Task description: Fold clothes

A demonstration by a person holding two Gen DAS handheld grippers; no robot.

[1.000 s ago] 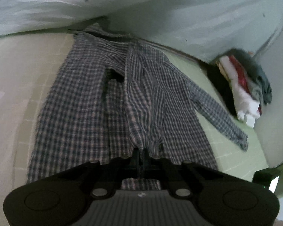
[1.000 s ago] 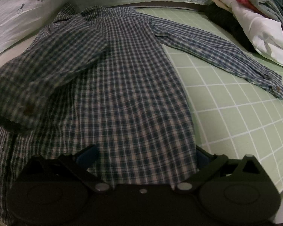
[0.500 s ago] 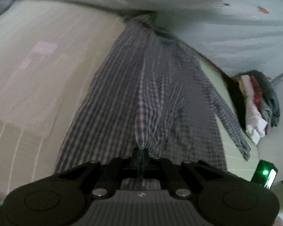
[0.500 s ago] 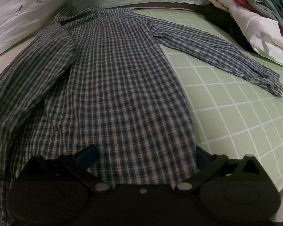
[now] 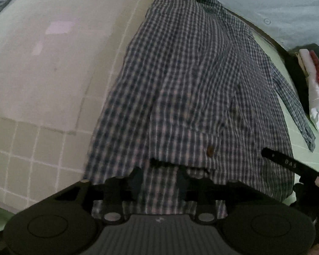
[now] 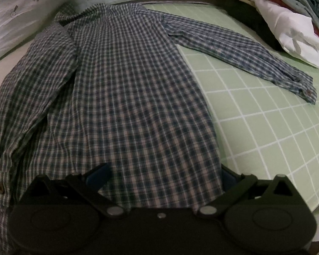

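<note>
Near edge of mat [image 6: 255, 114]: both tongs released, L gripper [image 5: 160, 177] & R gripper [image 6: 163, 175] gaping over hem of plaid shirt [image 6: 127, 89]. One sleeve lies across body w/ cuff [image 5: 202, 146] near hem, prob. to narrow it; other sleeve [image 6: 240, 51] stretches twd far-right corner's clothes pile [image 6: 287, 21].
</note>
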